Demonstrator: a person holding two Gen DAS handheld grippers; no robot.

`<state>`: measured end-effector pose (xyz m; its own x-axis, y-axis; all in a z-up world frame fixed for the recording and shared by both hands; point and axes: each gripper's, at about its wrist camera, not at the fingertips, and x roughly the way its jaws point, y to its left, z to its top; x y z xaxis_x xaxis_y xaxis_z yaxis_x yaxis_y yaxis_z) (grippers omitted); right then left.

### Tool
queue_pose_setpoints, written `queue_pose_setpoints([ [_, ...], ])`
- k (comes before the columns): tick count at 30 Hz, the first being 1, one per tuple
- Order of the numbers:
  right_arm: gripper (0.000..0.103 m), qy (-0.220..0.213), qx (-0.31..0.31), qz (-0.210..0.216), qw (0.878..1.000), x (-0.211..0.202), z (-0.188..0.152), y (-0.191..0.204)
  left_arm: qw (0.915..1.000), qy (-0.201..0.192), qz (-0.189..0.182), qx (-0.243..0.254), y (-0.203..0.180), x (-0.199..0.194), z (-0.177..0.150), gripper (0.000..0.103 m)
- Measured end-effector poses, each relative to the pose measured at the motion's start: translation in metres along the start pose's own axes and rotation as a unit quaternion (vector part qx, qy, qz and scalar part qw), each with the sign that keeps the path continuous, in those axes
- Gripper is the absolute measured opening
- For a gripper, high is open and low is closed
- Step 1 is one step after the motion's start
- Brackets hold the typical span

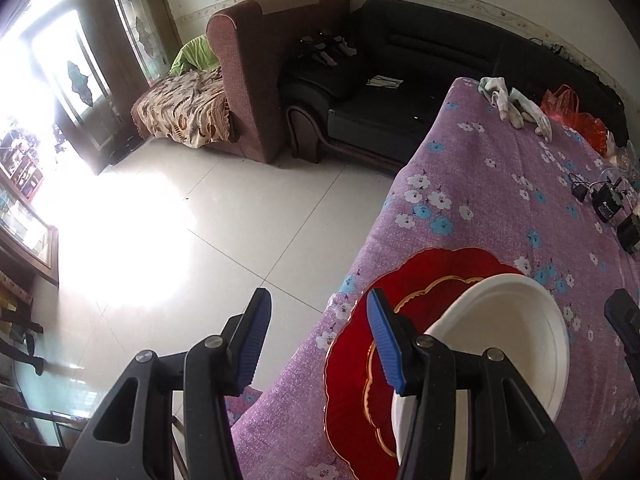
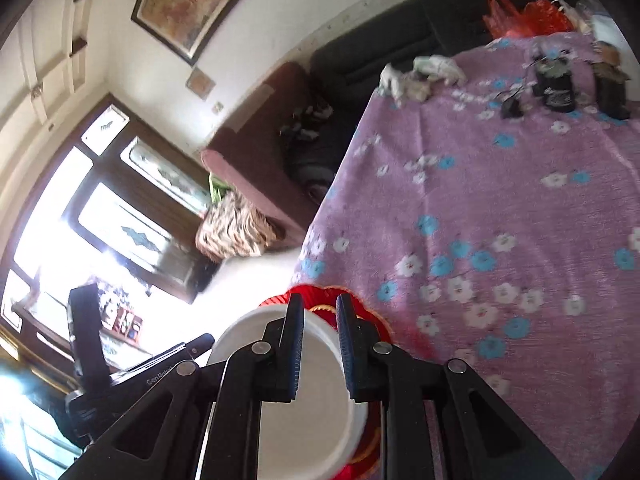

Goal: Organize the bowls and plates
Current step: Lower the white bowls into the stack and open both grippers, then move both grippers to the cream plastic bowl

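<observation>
A red scalloped plate with gold trim [image 1: 352, 360] lies near the edge of the table under a purple flowered cloth [image 1: 500, 200]. A white bowl-like plate [image 1: 500, 320] sits on it. My left gripper [image 1: 320, 340] is open and empty, its right finger over the red plate's rim, its left finger out over the floor. In the right wrist view my right gripper [image 2: 318, 344] hovers above the white plate [image 2: 304, 420] and red plate [image 2: 320, 294], fingers a narrow gap apart with nothing between them. The left gripper also shows there [image 2: 86, 332].
On the far side of the table lie white socks [image 1: 516, 104], a red plastic bag [image 1: 568, 108] and black chargers and devices [image 1: 608, 204]. A black sofa [image 1: 380, 80] and brown armchair [image 1: 256, 72] stand beyond. White tiled floor [image 1: 200, 220] lies left of the table.
</observation>
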<state>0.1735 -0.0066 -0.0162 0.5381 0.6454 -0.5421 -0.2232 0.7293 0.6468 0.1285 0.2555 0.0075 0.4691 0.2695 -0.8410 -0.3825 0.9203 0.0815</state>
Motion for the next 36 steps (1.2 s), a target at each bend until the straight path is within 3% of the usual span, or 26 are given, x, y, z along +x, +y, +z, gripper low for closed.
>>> queue_pose_setpoints([
  [6, 0.020, -0.051, -0.004, -0.019, 0.999, -0.072, 0.000, -0.025, 0.9972, -0.060, -0.031, 0.032, -0.035, -0.060, -0.015, 0.049],
  [9, 0.020, -0.081, -0.019, -0.050, 0.995, -0.116, -0.005, -0.038, 0.9931, -0.086, -0.053, 0.060, -0.069, -0.088, -0.031, 0.061],
  [11, 0.020, -0.096, -0.030, -0.069, 0.993, -0.146, -0.011, -0.049, 0.9885, -0.104, -0.070, 0.085, -0.097, -0.105, -0.048, 0.069],
  [15, 0.028, -0.129, -0.031, -0.108, 0.985, -0.207, -0.030, -0.078, 0.9758, -0.125, -0.120, 0.134, -0.163, -0.127, -0.089, 0.071],
  [21, 0.028, -0.159, -0.004, -0.162, 0.974, -0.284, -0.063, -0.133, 0.9593, -0.082, -0.186, 0.197, -0.252, -0.127, -0.149, 0.071],
  [26, 0.038, -0.184, 0.040, -0.206, 0.960, -0.336, -0.082, -0.185, 0.9459, -0.039, -0.218, 0.237, -0.315, -0.121, -0.185, 0.071],
  [36, 0.039, -0.210, 0.096, -0.254, 0.939, -0.393, -0.073, -0.250, 0.9359, -0.019, -0.234, 0.262, -0.406, -0.130, -0.190, 0.070],
])
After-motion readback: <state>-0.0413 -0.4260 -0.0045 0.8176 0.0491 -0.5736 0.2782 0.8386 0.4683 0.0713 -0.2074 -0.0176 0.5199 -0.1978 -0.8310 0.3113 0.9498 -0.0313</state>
